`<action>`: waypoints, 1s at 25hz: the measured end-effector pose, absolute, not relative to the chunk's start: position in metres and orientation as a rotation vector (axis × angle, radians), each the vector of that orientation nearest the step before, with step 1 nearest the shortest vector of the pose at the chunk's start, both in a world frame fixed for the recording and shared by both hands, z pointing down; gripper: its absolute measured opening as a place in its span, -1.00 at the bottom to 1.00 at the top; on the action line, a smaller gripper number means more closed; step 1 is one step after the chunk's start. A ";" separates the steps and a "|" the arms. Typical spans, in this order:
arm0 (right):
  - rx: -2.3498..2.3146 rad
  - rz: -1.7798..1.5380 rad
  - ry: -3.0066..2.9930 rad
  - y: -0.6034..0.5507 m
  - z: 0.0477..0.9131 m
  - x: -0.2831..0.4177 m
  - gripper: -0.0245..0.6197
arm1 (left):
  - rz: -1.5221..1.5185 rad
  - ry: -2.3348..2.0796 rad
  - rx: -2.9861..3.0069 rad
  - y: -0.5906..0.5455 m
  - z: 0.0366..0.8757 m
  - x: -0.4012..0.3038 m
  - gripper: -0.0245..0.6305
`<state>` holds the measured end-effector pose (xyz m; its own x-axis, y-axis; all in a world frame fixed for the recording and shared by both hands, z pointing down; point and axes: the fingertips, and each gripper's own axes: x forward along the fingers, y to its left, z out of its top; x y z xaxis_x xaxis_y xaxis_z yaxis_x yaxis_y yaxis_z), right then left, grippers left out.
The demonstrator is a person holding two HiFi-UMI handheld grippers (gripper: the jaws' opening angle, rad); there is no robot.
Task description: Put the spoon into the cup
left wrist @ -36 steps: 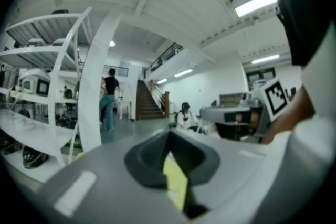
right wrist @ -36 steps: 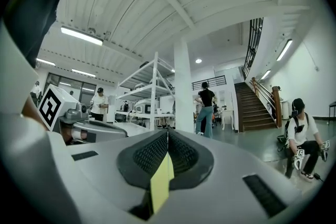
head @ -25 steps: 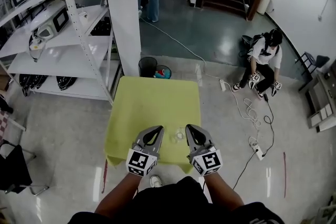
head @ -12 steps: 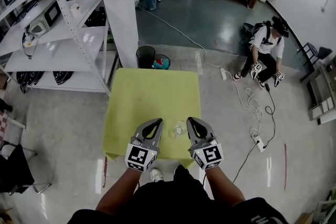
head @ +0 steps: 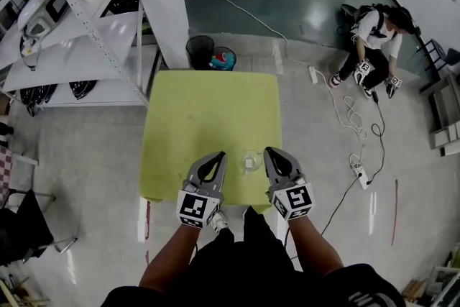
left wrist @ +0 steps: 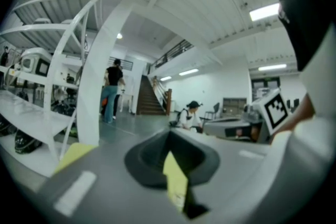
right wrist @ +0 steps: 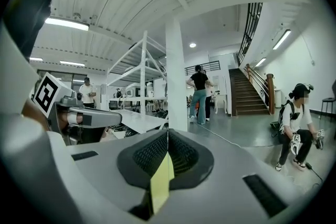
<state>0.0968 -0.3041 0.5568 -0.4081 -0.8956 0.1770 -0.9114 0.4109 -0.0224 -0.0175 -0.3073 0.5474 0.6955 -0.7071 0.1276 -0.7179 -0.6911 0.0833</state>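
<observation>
Nearest you, your 2 forearms (head: 177, 255) reach out over your dark clothing. Your left gripper (head: 215, 157) has its jaws pressed together with nothing between them, only a sliver of yellow-green showing through beneath. Your right gripper (head: 272, 153) is the same: pads meeting at the tip, nothing held. Both hover over the near edge of the yellow-green table (head: 208, 108), side by side and apart. The clear cup (head: 250, 162) stands on the table between them, near that edge, touching neither. The spoon is too small to pick out in any view.

Past the table's far edge, 2 bins (head: 202, 52) sit on the floor beside a white pillar (head: 159, 0). White shelving (head: 68, 39) runs along your left. Far right, a seated person (head: 375, 32) holds 2 more grippers, with cables (head: 352, 147) trailing across the floor toward you.
</observation>
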 end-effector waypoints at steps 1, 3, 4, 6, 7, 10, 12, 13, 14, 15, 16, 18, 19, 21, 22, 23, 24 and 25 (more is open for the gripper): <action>1.621 0.182 -2.519 -0.306 0.564 0.098 -0.90 | 0.138 -1.174 2.764 -0.309 0.554 -0.017 -0.91; 1.616 0.204 -2.514 -0.308 0.577 0.100 -0.90 | 0.153 -1.176 2.746 -0.311 0.565 -0.016 -0.91; 1.614 0.221 -2.512 -0.309 0.583 0.100 -0.90 | 0.160 -1.176 2.738 -0.312 0.570 -0.015 -0.91; 1.600 0.259 -2.512 -0.312 0.595 0.100 -0.90 | 0.169 -1.178 2.727 -0.314 0.578 -0.015 -0.91; 1.586 0.274 -2.512 -0.313 0.601 0.100 -0.90 | 0.169 -1.180 2.722 -0.315 0.581 -0.015 -0.91; 1.543 0.303 -2.513 -0.315 0.621 0.099 -0.90 | 0.186 -1.176 2.706 -0.317 0.594 -0.011 -0.91; 1.527 0.331 -2.506 -0.316 0.636 0.098 -0.90 | 0.202 -1.170 2.701 -0.319 0.603 -0.008 -0.91; 1.521 0.347 -2.501 -0.316 0.642 0.098 -0.90 | 0.206 -1.168 2.697 -0.319 0.607 -0.007 -0.91; 1.516 0.357 -2.497 -0.316 0.648 0.097 -0.90 | 0.209 -1.169 2.690 -0.320 0.611 -0.006 -0.91; 1.510 0.363 -2.494 -0.316 0.653 0.097 -0.90 | 0.210 -1.171 2.682 -0.321 0.614 -0.005 -0.91; 1.503 0.370 -2.491 -0.317 0.659 0.097 -0.90 | 0.210 -1.174 2.675 -0.322 0.617 -0.005 -0.91; 1.495 0.382 -2.488 -0.318 0.668 0.096 -0.90 | 0.208 -1.179 2.664 -0.326 0.622 -0.004 -0.91; 1.493 0.390 -2.486 -0.319 0.673 0.096 -0.90 | 0.205 -1.179 2.661 -0.327 0.624 -0.003 -0.91; 1.473 0.413 -2.478 -0.318 0.680 0.094 -0.90 | 0.203 -1.173 2.657 -0.328 0.626 0.000 -0.91; 1.457 0.422 -2.474 -0.318 0.684 0.092 -0.90 | 0.203 -1.167 2.657 -0.329 0.626 0.002 -0.91; 1.442 0.430 -2.468 -0.317 0.688 0.090 -0.90 | 0.203 -1.161 2.661 -0.329 0.626 0.003 -0.91; 1.433 0.437 -2.456 -0.316 0.691 0.089 -0.89 | 0.203 -1.155 2.666 -0.329 0.626 0.004 -0.91; 1.434 0.442 -2.442 -0.316 0.695 0.089 -0.90 | 0.202 -1.154 2.667 -0.330 0.626 0.004 -0.91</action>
